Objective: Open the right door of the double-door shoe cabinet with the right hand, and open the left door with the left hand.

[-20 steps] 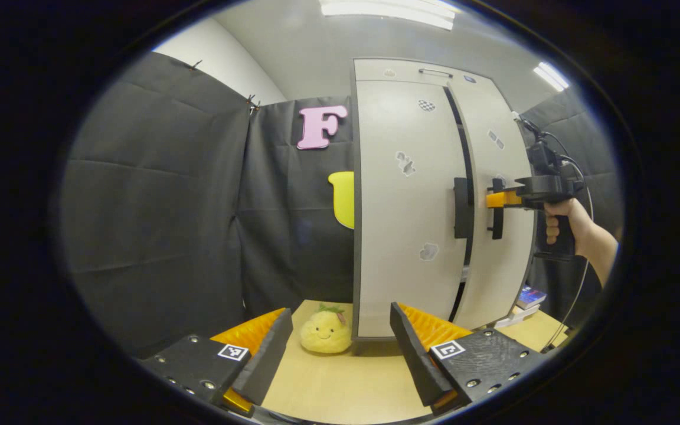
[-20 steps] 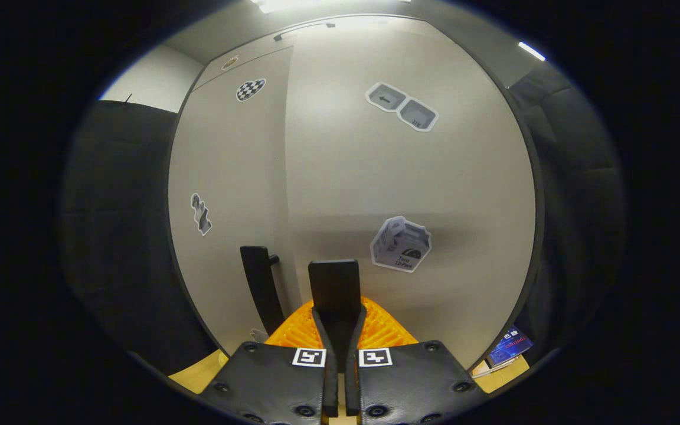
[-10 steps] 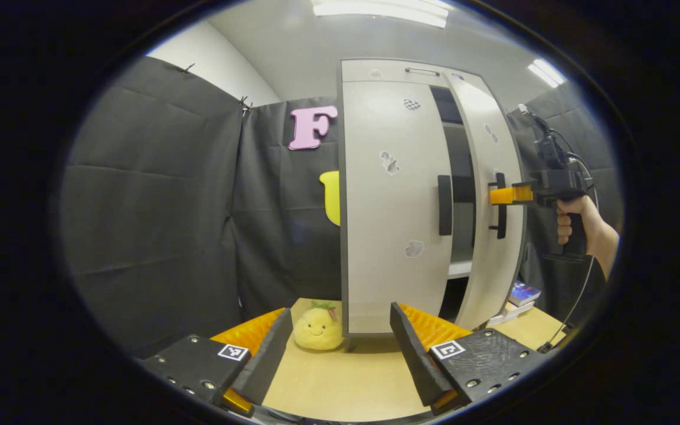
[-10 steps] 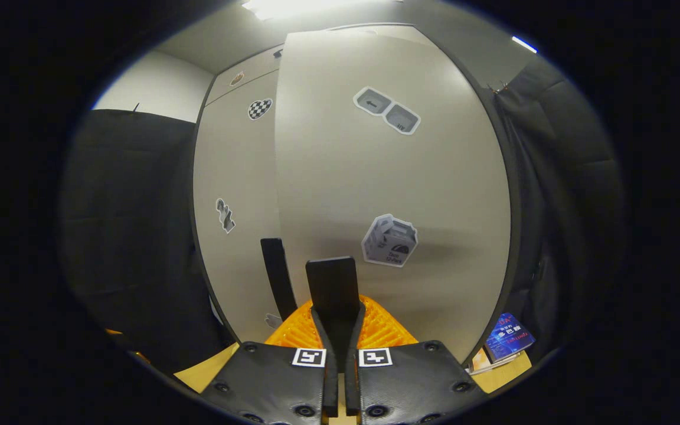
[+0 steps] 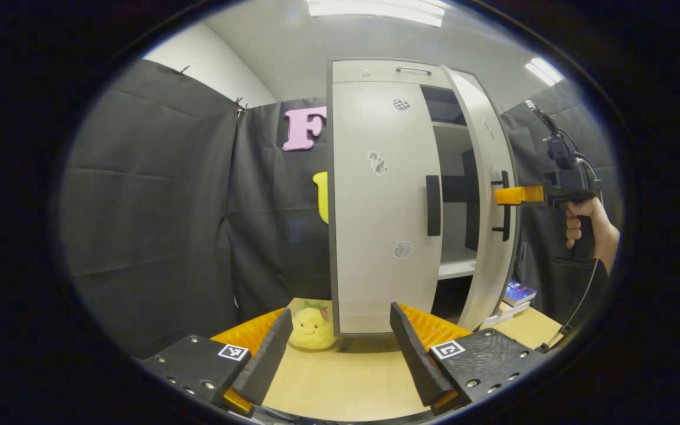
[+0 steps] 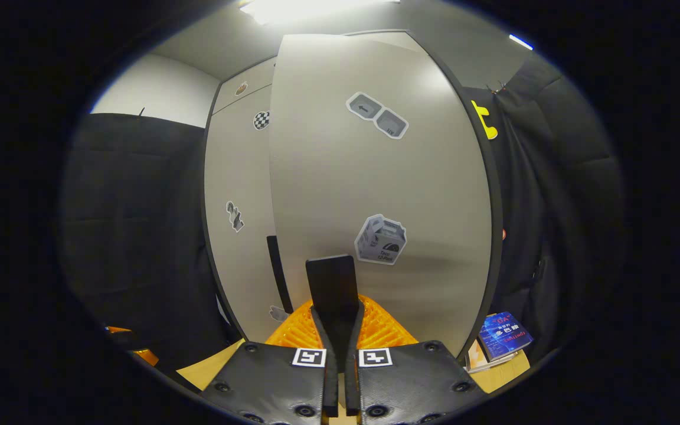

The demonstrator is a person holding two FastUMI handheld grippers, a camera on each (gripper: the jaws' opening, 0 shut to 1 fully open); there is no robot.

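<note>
The right gripper point(image 6: 335, 330) has its fingers pressed together on the black handle point(image 6: 332, 289) of the right door point(image 6: 375, 195), which rises straight up between them in the right gripper view. From the left gripper view the same right gripper point(image 5: 514, 195) shows farther off, clamped to that handle point(image 5: 504, 205) at about mid-height, with the person's hand point(image 5: 588, 227) on the grip behind it.

What has changed over the last second is the door's angle: a second ago the right door point(image 5: 490, 195) stood barely ajar, with a thin dark slit beside it; now it has swung well out, and white shelves point(image 5: 457, 268) and the dark inside of the shoe cabinet point(image 5: 387, 71) show between the two doors. The right half of the task looks well under way, though how near the door is to its full swing is hard to judge through the fisheye.

The left gripper point(image 5: 340, 348) has its fingers spread wide, pinching nothing, above the wooden table point(image 5: 340, 383) and well short of the cabinet. The left door point(image 5: 381, 200) stays closed, its handle point(image 5: 432, 205) untouched. A yellow plush toy point(image 5: 311, 327) sits at the cabinet's foot, just beside the left door's bottom corner. Some books point(image 6: 502, 339) lie to the right of the cabinet.
</note>
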